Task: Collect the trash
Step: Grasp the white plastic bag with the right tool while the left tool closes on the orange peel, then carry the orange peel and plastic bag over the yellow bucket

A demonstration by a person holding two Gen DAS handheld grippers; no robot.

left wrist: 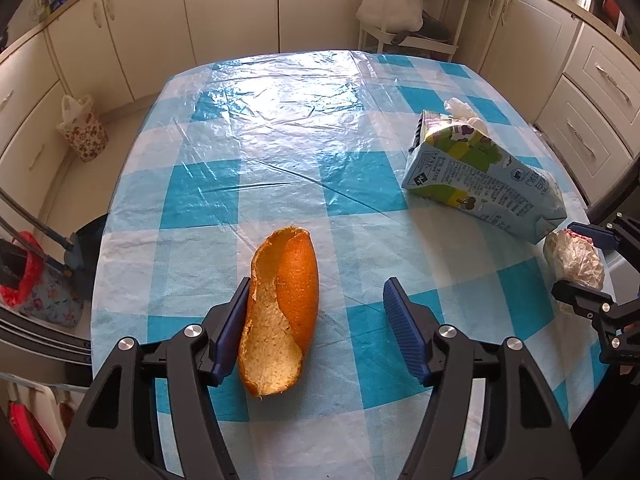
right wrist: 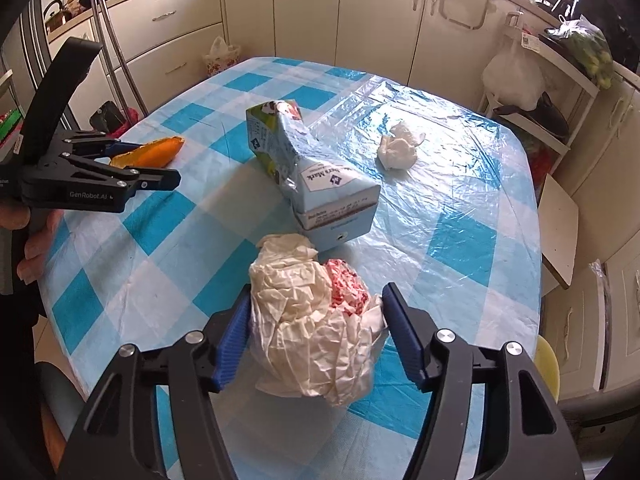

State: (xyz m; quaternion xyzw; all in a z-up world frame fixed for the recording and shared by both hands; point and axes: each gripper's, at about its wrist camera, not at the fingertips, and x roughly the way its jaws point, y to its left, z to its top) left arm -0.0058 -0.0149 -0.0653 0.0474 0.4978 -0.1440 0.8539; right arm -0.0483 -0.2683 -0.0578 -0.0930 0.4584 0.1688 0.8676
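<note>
kitchen, checkered desk (left wrist: 280,128) | left gripper (left wrist: 316,328) released, orange peel (left wrist: 280,312) between jaws against left pad | right gripper (right wrist: 316,332) released around crumpled paper wad (right wrist: 312,324) | crushed carton (right wrist: 312,172) mid-desk

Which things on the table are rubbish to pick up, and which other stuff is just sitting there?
Rubbish to collect:
- orange peel
- crumpled paper wad
- squashed carton
- small white tissue

Just sitting there:
- checked tablecloth
- floral bin
- white bag on the rack
</note>
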